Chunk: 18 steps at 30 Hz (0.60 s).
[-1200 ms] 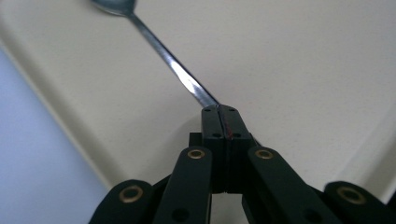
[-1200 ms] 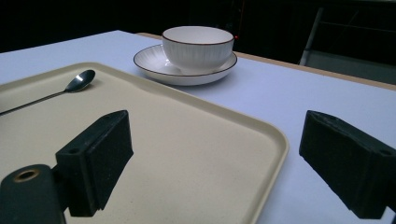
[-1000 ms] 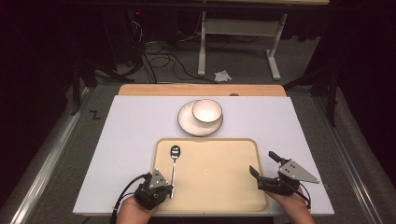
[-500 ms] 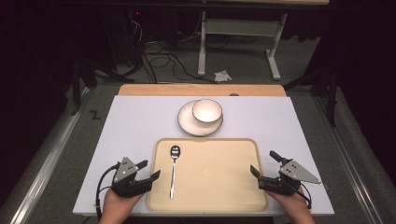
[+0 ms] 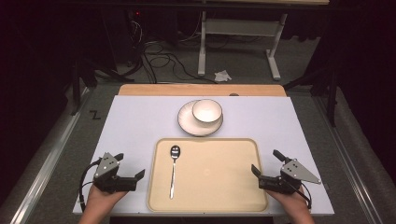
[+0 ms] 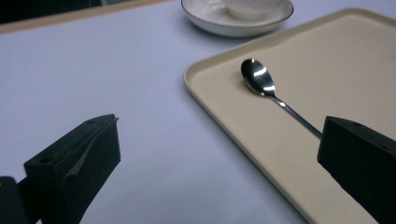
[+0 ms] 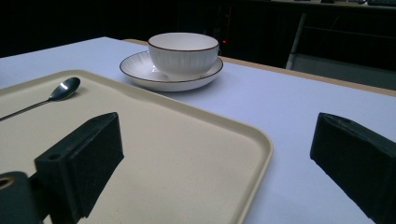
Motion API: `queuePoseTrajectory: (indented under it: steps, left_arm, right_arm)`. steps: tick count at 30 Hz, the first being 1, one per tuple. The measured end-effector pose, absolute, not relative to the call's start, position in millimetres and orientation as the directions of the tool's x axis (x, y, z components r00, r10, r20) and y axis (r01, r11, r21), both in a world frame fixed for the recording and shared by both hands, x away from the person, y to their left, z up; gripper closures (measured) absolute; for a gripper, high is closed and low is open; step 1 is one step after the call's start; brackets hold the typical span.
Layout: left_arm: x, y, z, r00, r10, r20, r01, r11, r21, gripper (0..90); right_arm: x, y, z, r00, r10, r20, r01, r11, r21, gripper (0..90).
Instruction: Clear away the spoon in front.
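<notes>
A metal spoon [image 5: 173,170] lies lengthwise on the left part of a beige tray [image 5: 224,186], with its bowl end away from me. My left gripper [image 5: 130,165] rests on the white table just left of the tray. Its jaws have just been opening, and they stand wide with nothing between them. In the left gripper view the spoon [image 6: 261,81] lies on the tray [image 6: 355,70] ahead of the right jaw. My right gripper [image 5: 265,161] is open at the tray's right edge and holds nothing. A white bowl [image 5: 207,111] sits on a white plate [image 5: 189,125] beyond the tray.
The white tabletop [image 5: 135,126] has bare room left and right of the tray. A wooden strip [image 5: 154,89] runs along its far edge. Beyond it are floor cables [image 5: 159,56], a white stand [image 5: 238,28] and a crumpled paper [image 5: 222,75].
The left gripper let go of the spoon's handle, opened, and moved left off the tray onto the table. The spoon stayed on the tray. The right gripper kept still.
</notes>
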<state>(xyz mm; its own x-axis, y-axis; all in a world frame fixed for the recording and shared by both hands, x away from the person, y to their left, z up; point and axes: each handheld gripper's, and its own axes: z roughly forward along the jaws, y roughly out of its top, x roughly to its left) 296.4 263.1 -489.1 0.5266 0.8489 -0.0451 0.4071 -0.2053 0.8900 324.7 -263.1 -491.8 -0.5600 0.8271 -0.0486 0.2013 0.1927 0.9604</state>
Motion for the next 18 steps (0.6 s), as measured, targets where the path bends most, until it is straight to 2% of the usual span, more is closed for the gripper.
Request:
queuePoseTrajectory:
  steps: [4,18]
  left_arm:
    - [294.1,257.4,-489.0,0.539,0.842,-0.019,0.39,-0.23,0.891,0.1]
    - [299.2,257.1,-495.9,0.517,0.854,-0.062,0.452,-0.211,0.866,0.3]
  right_arm:
    - [322.3,-261.6,-490.7,-0.563,0.824,-0.058,0.191,0.198,0.961,0.9]
    - [323.3,-264.3,-490.7,-0.58,0.813,-0.048,0.192,0.194,0.962,1.2]
